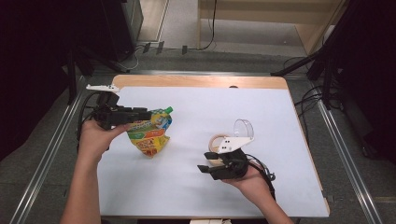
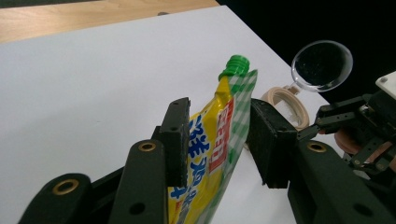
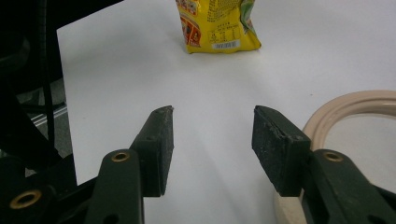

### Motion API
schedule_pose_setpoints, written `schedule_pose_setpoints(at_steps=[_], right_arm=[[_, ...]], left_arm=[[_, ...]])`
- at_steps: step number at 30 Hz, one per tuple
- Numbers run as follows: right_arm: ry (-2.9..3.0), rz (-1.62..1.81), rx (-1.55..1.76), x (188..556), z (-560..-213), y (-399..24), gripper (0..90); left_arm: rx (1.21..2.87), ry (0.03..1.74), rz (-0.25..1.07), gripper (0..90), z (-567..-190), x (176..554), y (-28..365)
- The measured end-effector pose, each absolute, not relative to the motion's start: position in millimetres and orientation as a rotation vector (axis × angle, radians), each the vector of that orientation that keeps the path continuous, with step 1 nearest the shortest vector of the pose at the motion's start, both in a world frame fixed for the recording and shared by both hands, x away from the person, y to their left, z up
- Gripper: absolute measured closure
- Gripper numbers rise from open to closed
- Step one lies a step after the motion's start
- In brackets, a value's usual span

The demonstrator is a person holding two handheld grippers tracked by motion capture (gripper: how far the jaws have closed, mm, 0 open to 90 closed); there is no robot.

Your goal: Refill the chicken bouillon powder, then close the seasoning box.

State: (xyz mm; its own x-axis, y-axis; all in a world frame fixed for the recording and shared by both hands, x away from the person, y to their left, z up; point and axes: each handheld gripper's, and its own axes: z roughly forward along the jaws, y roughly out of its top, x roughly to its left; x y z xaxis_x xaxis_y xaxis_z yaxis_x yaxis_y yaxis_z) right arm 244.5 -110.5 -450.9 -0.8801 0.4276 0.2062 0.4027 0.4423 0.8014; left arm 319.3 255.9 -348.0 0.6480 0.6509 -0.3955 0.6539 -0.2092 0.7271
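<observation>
A yellow snack pouch (image 1: 150,133) with a green screw cap (image 1: 168,110) stands tilted on the white table cover (image 1: 201,107) at the left. My left gripper (image 1: 142,114) reaches in from the left around its upper part. In the left gripper view the pouch (image 2: 215,144) sits between the jaws, close against the left pad, with a gap to the right pad (image 2: 268,140); the left gripper (image 2: 219,107) is open. My right gripper (image 1: 205,171) rests low at the front right, open and empty (image 3: 212,116), facing the pouch (image 3: 217,23).
A beige tape ring (image 1: 215,141) lies just behind the right gripper, beside its right jaw (image 3: 355,105). A clear round cup (image 1: 243,128) lies on its side past the ring. The table's wooden edge (image 1: 201,81) runs along the back, with metal rails at both sides.
</observation>
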Motion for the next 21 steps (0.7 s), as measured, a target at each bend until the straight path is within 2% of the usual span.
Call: schedule_pose_setpoints(at_steps=[12,21], right_arm=[[2.624,1.455,0.772,243.8,-441.2,-120.6,49.9],[2.6,1.47,0.794,244.5,-434.2,-128.3,51.3]], left_arm=[[1.878,1.092,0.089,57.8,-325.7,307.5,268.9],[1.861,1.165,0.161,47.4,-332.0,309.9,290.1]])
